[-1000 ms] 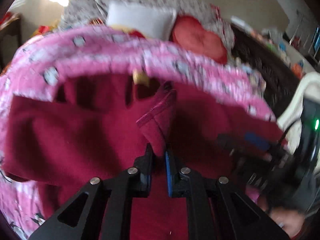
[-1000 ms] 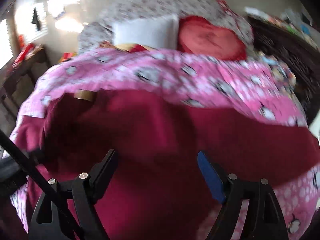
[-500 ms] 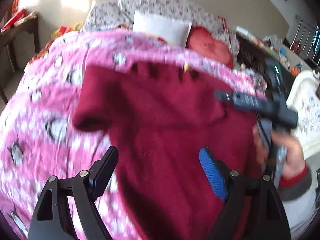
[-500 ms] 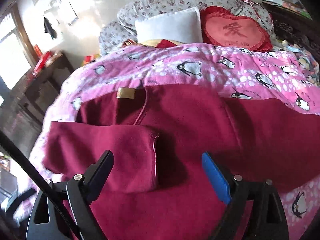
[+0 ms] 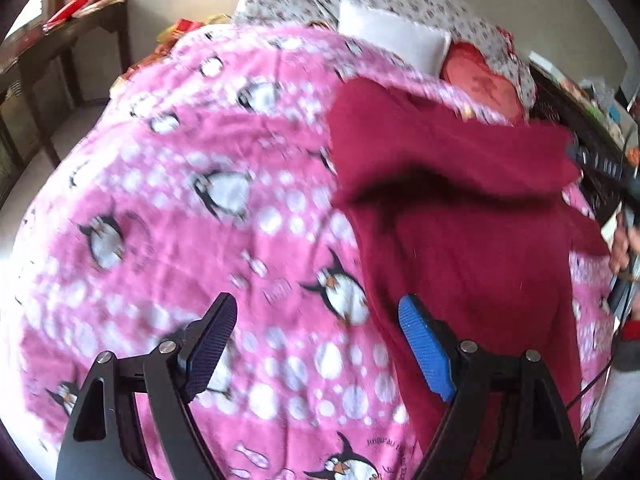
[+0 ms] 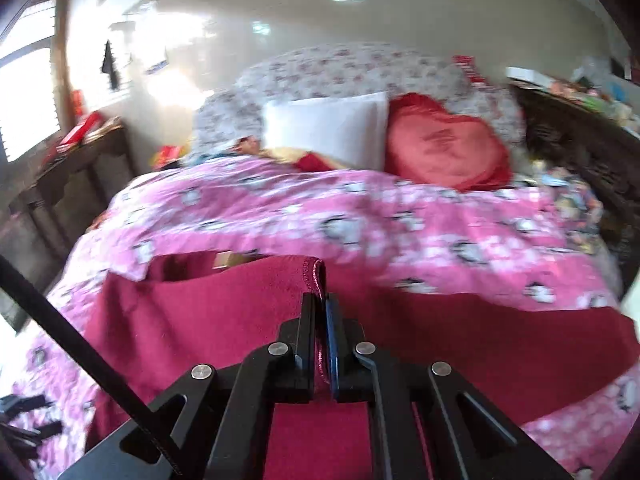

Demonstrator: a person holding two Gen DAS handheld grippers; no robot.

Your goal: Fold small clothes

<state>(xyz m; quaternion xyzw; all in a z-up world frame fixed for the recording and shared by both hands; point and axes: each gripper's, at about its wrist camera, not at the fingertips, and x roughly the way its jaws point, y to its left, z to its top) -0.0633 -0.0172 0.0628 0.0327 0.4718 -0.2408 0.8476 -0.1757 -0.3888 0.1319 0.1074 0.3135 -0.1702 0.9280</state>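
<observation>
- A bedroom is showing: a bed (image 5: 168,240) covered by a pink penguin blanket (image 6: 400,208), with a white pillow (image 6: 324,128) and a red heart cushion (image 6: 444,148) lying at its head and a dark side table (image 5: 64,40) standing by the wall.
- The task's thing, a dark red garment (image 5: 472,248), is lying spread across the blanket; in the left view one part is already lying folded over the body.
- The left tool (image 5: 320,344) is standing with its jaws wide apart and nothing between them. A second ago it was clamped on a fold of the red cloth; now it is hovering over bare blanket just beside the garment's left edge, so that fold is looking finished and let go.
- The right tool (image 6: 320,312) is pressing together on a hemmed edge of the garment, the stitched rim sticking up just above its tips. Its jaws have just been closing, with the cloth caught between them; half a second ago they were standing open above the garment.
- A person's hand (image 5: 622,244) is gripping the right tool's handle at the right rim of the left view.
- Judging from this, the work is passing from the left side to the right: the next fold is probably this pinched edge being carried over the body.
</observation>
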